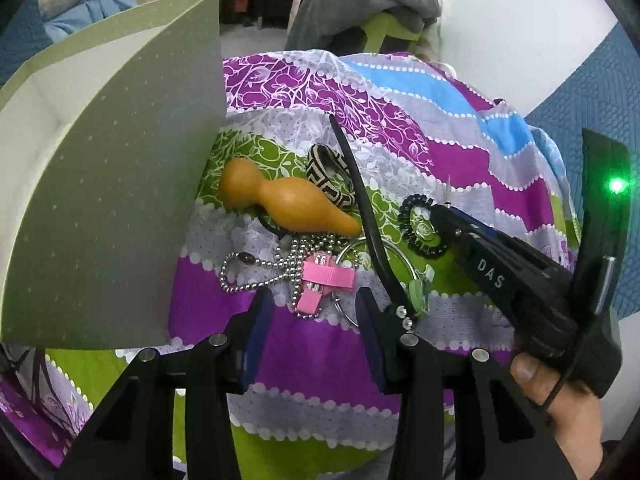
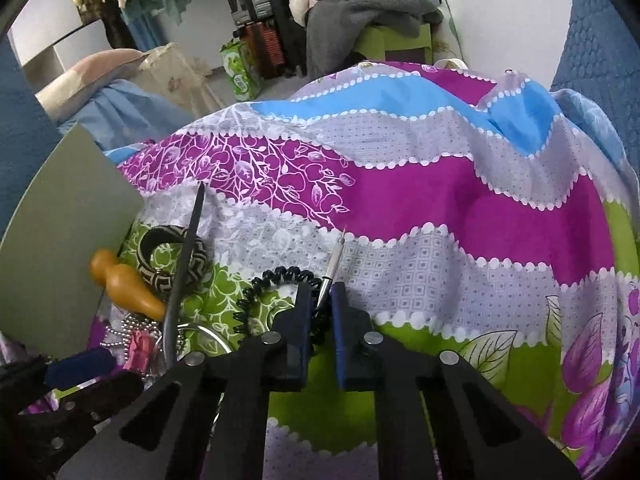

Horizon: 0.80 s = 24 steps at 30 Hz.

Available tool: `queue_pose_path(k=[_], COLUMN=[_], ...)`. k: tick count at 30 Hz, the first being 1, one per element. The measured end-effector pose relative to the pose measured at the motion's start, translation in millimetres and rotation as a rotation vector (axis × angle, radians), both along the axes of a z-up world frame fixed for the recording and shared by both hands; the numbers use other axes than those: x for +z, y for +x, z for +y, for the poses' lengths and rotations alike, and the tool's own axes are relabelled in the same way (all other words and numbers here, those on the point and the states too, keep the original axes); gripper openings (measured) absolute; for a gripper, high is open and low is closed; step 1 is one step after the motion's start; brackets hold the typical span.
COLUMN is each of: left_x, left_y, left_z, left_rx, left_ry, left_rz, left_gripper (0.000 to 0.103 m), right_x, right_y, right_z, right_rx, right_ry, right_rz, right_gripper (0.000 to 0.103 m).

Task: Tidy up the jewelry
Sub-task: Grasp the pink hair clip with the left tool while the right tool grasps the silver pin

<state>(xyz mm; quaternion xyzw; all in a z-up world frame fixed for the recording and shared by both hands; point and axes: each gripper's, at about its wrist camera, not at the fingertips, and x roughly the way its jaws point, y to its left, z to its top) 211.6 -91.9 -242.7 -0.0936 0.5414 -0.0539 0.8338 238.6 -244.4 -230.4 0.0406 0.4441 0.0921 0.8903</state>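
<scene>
Now right tool (image 2: 320,304) pinches a thin pin (image 2: 334,258) — left tool (image 1: 316,312) open.

We see our right claw (image 2: 321,300) closed on a thin silver pin tool (image 2: 333,262) beside the black coil tie (image 2: 264,300), on the patterned bedsheet (image 2: 440,220).

patterned bedsheet (image 1: 320,360) carries gourd (image 1: 280,196), bangle (image 1: 330,176), bead chain (image 1: 256,272), box (image 1: 112,200).

White wall (image 2: 504,12), grey clothes (image 2: 360,4) on green chair (image 2: 400,42)
</scene>
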Motion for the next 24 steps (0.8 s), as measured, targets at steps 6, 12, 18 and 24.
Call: queue_pose_path(k=[6, 12, 18, 24], left_x=[-3, 0, 4, -1], left_y=[-1, -2, -2, 5], left_z=[0, -4, -11, -17], left_rx=[-0.019, -0.056, -0.105, -0.116], left_ry=[0.017, 0.031, 0.049, 0.084], left_rz=[-0.019, -0.049, -0.087, -0.104], left_gripper=[0.037, 0.036, 0.036, 0.029], right_x=[3, 11, 7, 1], right_y=[-3, -18, -30, -37], right_z=[-10, -28, -35, -40], right_rx=[-0.016, -0.041, -0.017, -0.003], right_ry=[0.071, 0.118, 0.193, 0.230], right_rz=[0.026, 0.022, 0.085, 0.139], right_gripper=[0.007, 0.007, 0.007, 0.008])
